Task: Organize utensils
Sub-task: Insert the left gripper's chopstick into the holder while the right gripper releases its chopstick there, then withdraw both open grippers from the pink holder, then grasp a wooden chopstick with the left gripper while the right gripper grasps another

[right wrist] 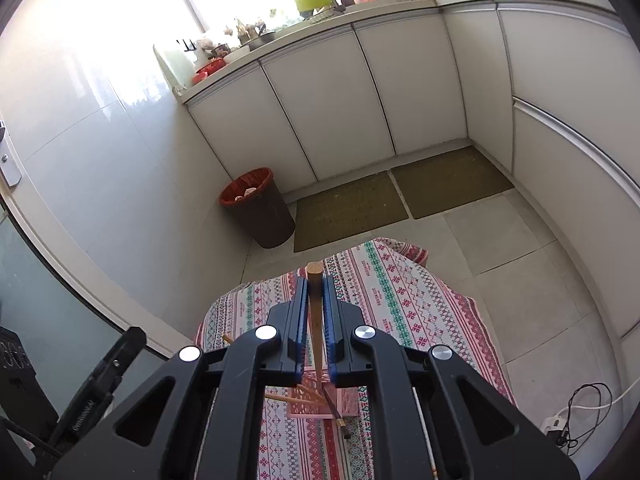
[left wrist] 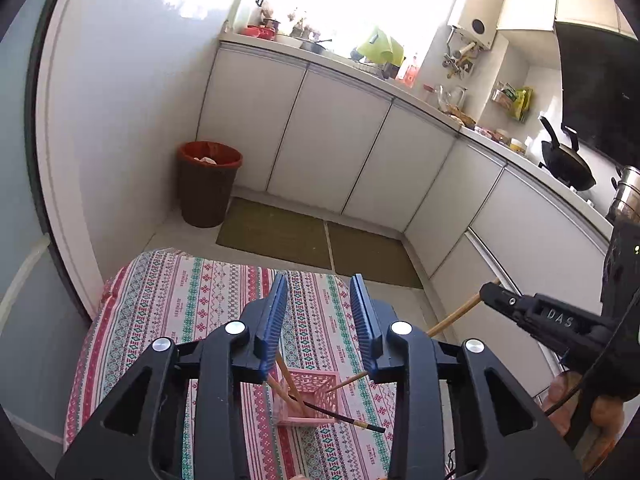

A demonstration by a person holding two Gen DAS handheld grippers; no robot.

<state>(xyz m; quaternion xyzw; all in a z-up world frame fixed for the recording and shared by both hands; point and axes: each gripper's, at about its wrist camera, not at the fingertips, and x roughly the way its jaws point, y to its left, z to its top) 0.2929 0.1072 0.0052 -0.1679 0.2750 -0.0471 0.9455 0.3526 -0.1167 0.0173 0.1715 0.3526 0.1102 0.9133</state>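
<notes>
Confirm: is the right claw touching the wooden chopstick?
Touching. The right wrist view shows the right claw closed on the wooden chopstick, both blue pads pressed against its sides, its top end poking out above the fingertips.

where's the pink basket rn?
Low centre in both wrist views: the pink basket sits on the patterned tablecloth, chopsticks in it, below the right tongs gripping a wooden stick.

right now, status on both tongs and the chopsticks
Left tongs open, empty. Right tongs shut on wooden chopstick, above pink basket. Black chopstick leans out.
</notes>
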